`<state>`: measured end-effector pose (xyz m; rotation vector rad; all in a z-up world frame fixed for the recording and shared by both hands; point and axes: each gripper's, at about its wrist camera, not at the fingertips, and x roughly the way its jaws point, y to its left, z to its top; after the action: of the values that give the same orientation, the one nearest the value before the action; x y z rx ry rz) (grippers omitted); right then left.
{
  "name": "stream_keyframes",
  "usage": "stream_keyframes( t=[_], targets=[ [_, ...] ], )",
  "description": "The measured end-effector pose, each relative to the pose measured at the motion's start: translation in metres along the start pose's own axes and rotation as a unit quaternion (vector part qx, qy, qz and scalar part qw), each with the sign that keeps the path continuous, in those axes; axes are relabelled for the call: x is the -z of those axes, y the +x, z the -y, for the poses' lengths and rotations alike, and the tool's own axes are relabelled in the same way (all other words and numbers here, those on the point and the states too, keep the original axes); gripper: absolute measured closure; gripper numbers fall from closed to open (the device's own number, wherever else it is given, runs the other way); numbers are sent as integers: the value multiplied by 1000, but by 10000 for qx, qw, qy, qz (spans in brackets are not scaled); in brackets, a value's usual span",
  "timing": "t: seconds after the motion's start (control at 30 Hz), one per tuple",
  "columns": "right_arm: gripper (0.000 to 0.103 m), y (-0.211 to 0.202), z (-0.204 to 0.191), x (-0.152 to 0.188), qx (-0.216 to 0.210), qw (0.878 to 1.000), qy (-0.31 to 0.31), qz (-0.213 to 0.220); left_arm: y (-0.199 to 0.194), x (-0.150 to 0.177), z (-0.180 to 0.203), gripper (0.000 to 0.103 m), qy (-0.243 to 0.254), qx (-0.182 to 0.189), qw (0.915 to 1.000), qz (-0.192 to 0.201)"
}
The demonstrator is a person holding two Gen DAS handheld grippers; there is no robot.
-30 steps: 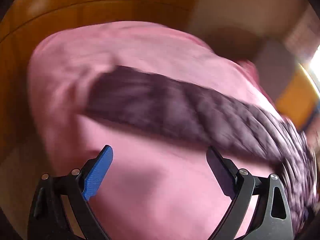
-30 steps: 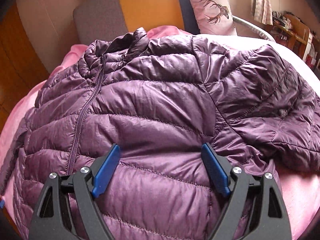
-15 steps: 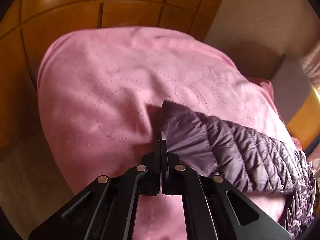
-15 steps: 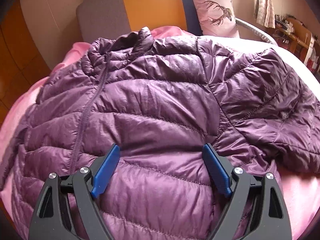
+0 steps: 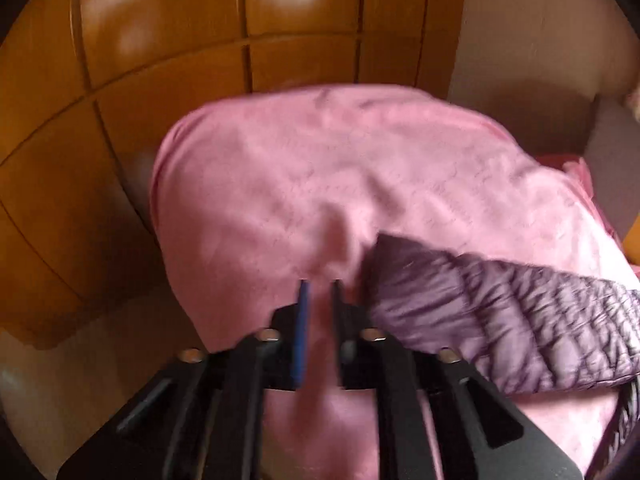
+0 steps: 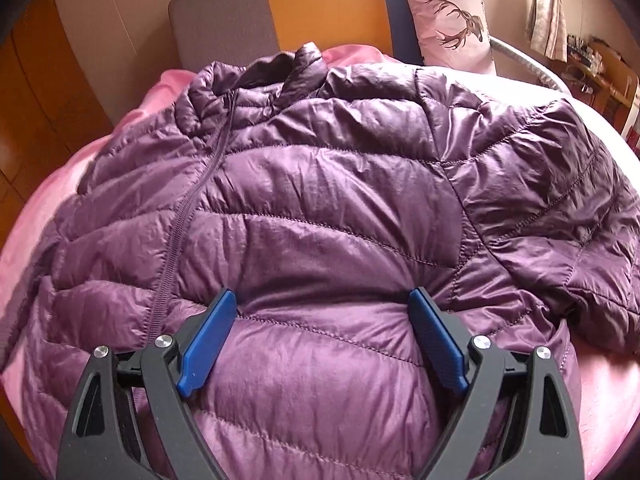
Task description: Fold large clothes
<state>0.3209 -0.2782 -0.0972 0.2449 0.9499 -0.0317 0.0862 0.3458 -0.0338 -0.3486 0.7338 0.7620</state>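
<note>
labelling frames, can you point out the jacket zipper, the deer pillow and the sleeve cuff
jacket zipper (image 6: 188, 204), right wrist view, mid-length of the zip line
deer pillow (image 6: 452, 20), right wrist view, on the antler print
sleeve cuff (image 5: 404, 276), left wrist view, end of the sleeve

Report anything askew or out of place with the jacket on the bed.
The purple quilted puffer jacket lies rumpled on the pink bedspread: one sleeve is bunched and folded over at the side, and the collar is crumpled.

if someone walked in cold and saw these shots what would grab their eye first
The big purple puffer jacket spread front-up, zipped, over the pink blanket fills the right wrist view, with the right gripper wide open just above its lower body. In the left wrist view, the left gripper is opening over bare blanket, with the jacket's sleeve end just right of its fingers.
</note>
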Motion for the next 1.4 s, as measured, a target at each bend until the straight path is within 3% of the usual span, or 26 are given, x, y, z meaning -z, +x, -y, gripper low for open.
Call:
stream_keyframes(
  t=[0.03,0.07,0.1,0.17,0.23,0.33,0.43,0.5,0.53,0.6,0.63,0.67,0.77,0.83,0.93,1.07,1.2,1.3,1.4],
  targets=[
    [16,-6,6,-1,-184,9997,173,19,-14,-1,8,53,39,93,9998,195],
    [17,-13,13,0,-369,9986,368,39,-26,-1,18,32,104,249,9990,363],
    [18,-21,24,1,-581,9963,623,75,-38,-1,30,24,174,441,9975,528],
    [20,-44,53,7,-847,9896,1132,278,-63,4,61,24,430,902,9919,785],
    [23,-67,92,18,-911,9802,1697,458,-80,15,102,24,788,1500,9826,755],
    [31,-101,162,47,-784,9586,2648,689,-101,41,163,24,1338,2336,9611,614],
    [36,-141,238,88,-369,9239,3655,1071,-117,76,219,24,1872,3077,9321,371],
    [41,-164,288,117,-2,8911,4351,1291,-127,103,252,24,2259,3390,9129,241],
    [49,-171,309,127,33,8768,4611,1363,-133,118,269,24,2460,3571,9009,184],
    [65,-180,343,140,102,8523,5012,1494,-142,142,293,24,2749,3770,8844,67],
    [66,-183,357,142,93,8426,5156,1552,-144,154,303,24,2887,3885,8750,-42],
    [66,-186,368,142,113,8371,5230,1598,-145,163,311,24,2972,3945,8694,-114],
    [82,-194,388,132,440,8288,5313,1702,-143,185,328,24,3209,4014,8570,-374],
    [94,-199,389,118,656,8403,5118,1664,-137,194,333,24,3272,3985,8549,-571],
    [95,-223,377,97,996,8606,4592,1964,-128,197,331,24,3134,4024,8560,-845],
    [96,-256,320,48,1588,8922,3412,2495,-122,194,327,24,3098,4124,8515,-939],
    [96,-240,221,-13,1137,9460,1837,2418,-122,193,325,24,3072,4337,8410,-1012],
    [96,-206,140,-41,450,9722,986,2078,-126,191,322,24,3048,4567,8290,-1059],
    [96,-163,59,-53,-128,9855,325,1658,-129,189,320,24,3049,4691,8214,-1106]
  ],
)
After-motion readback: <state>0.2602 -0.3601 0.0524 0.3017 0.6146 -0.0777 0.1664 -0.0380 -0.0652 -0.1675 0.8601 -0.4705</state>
